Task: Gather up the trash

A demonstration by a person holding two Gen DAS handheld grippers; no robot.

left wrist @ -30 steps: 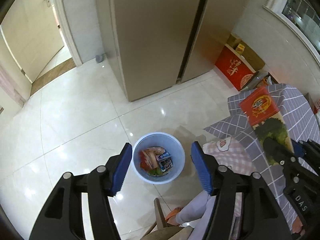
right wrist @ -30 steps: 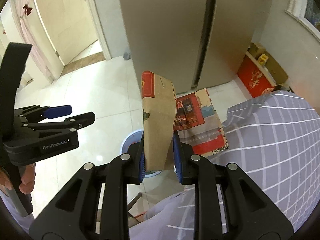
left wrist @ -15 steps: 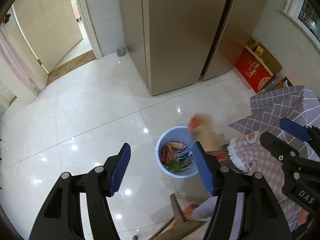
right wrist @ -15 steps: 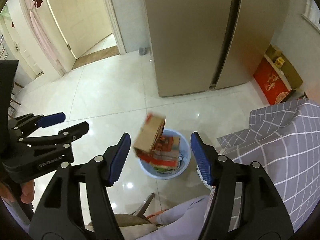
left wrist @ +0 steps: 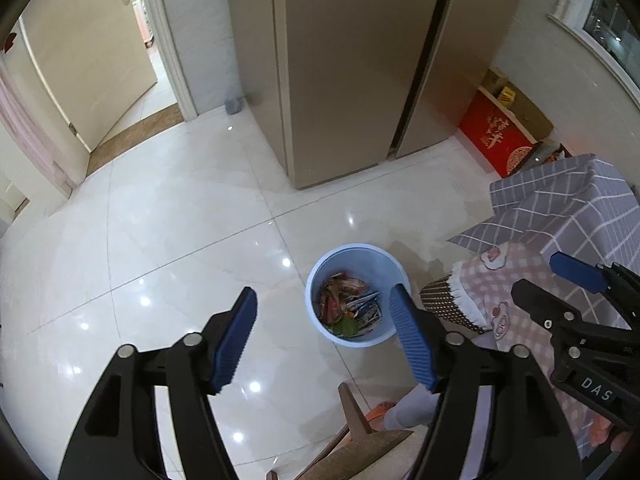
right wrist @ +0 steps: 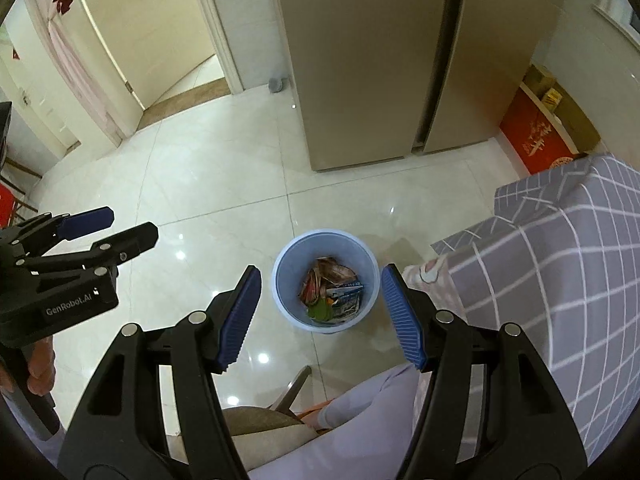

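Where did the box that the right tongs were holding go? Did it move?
Yes. It dropped out of the right tongs, now open and empty, down past the fridge behind, into the blue bin on the floor.

Surfaces as I read them: mostly glossy and hard, cloth at the right.
Pale polished floor tiles (right wrist: 224,184) mirror the lamps; round light-blue plastic bin (right wrist: 288,268) smooth, holding shiny printed wrappers (right wrist: 332,292); grey checked tablecloth (right wrist: 560,264) matt woven; both grippers' ribbed blue pads (left wrist: 236,336) look rubbery.
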